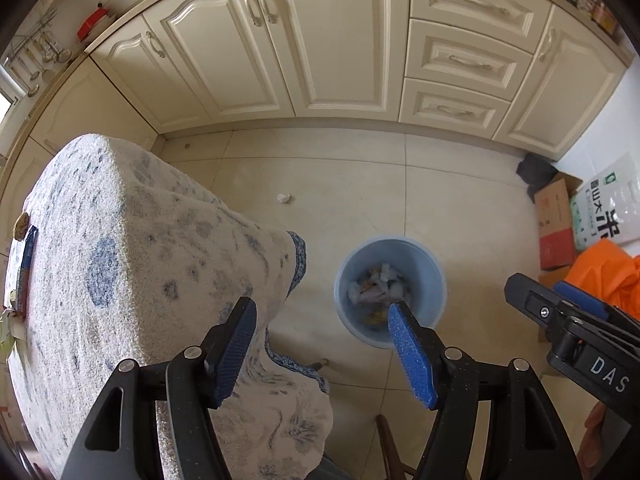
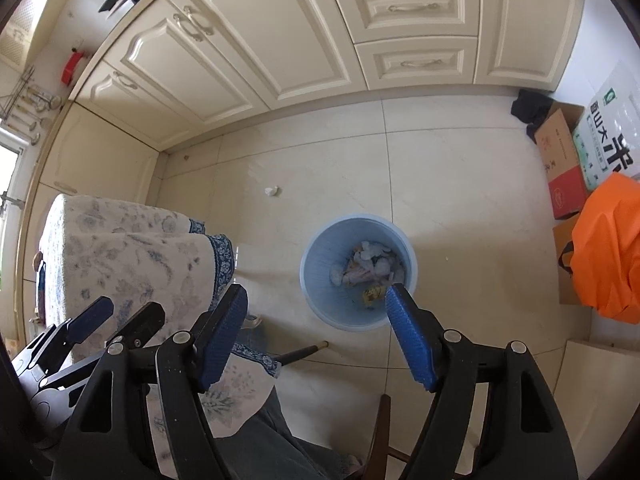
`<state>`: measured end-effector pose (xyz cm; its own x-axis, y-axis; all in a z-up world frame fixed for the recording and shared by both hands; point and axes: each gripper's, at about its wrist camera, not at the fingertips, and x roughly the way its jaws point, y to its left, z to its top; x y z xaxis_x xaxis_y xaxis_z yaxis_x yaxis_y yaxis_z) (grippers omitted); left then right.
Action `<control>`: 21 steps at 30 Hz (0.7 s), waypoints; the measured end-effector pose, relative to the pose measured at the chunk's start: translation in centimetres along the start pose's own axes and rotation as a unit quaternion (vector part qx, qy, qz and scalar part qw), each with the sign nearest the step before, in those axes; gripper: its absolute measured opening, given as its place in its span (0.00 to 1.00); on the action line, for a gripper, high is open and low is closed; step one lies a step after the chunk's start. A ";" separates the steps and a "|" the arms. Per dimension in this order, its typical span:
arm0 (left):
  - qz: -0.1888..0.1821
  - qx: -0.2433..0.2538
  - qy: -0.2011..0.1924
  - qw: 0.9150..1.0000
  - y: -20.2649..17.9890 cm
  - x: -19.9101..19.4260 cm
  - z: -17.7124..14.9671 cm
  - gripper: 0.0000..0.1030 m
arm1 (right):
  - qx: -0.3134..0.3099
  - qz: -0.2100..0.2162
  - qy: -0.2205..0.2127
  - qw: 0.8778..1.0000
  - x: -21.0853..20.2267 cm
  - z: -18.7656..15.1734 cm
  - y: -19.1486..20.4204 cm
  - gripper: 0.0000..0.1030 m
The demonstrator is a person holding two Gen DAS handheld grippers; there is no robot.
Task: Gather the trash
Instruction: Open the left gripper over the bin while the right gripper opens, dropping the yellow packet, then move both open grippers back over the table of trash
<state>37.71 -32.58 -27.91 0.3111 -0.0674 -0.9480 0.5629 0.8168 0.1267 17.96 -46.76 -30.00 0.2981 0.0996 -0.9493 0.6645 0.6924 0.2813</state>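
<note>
A light blue bin (image 1: 434,280) (image 2: 316,268) stands on the tiled floor below both grippers, holding crumpled tissues and wrappers (image 1: 380,280) (image 2: 372,264). My left gripper (image 1: 322,306) points steeply down beside the bin, its blue pads wide apart with nothing between them. My right gripper (image 2: 317,290) hangs over the bin's near rim, also open and empty. Each gripper shows in the other's view: the right gripper (image 1: 540,286) at the right edge, the left gripper (image 2: 130,307) at the lower left. One small white paper wad (image 1: 283,198) (image 2: 272,191) lies on the floor beyond the bin.
A table under a blue-flowered white cloth (image 1: 140,240) (image 2: 120,240) fills the left, with small items at its far edge (image 1: 22,224). Cream cabinets (image 1: 328,40) line the back. Cardboard boxes (image 2: 560,160), a rice sack (image 2: 608,128) and an orange bag (image 2: 608,248) crowd the right. A chair leg (image 2: 304,352) sticks out near the bin.
</note>
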 end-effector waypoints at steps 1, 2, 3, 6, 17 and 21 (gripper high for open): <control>-0.004 0.001 0.003 1.000 0.0 0.1 -0.1 0.63 | 0.000 -0.004 0.001 1.000 0.0 0.0 -0.1 0.71; -0.004 0.002 0.007 1.000 0.2 0.3 0.0 0.63 | 0.000 -0.007 0.002 1.000 0.0 0.0 -0.2 0.71; -0.003 0.003 0.009 1.000 0.1 0.5 -0.1 0.63 | 0.002 -0.008 0.003 1.000 0.0 -0.1 -0.4 0.71; -0.008 0.010 0.015 1.000 0.0 0.7 0.0 0.63 | 0.006 -0.011 0.005 1.000 0.1 -0.4 -0.7 0.71; -0.009 0.008 0.021 1.000 0.1 0.9 0.4 0.63 | 0.008 -0.021 0.015 1.000 0.4 -1.2 -1.0 0.71; -0.012 0.005 0.016 1.000 0.4 0.4 0.3 0.63 | 0.004 -0.027 0.011 1.000 0.0 -1.7 -0.4 0.71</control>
<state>38.26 -32.45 -28.13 0.2721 -0.0683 -0.9598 0.5781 0.8090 0.1063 16.54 -45.86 -30.40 0.2468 0.0778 -0.9659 0.6847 0.6914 0.2306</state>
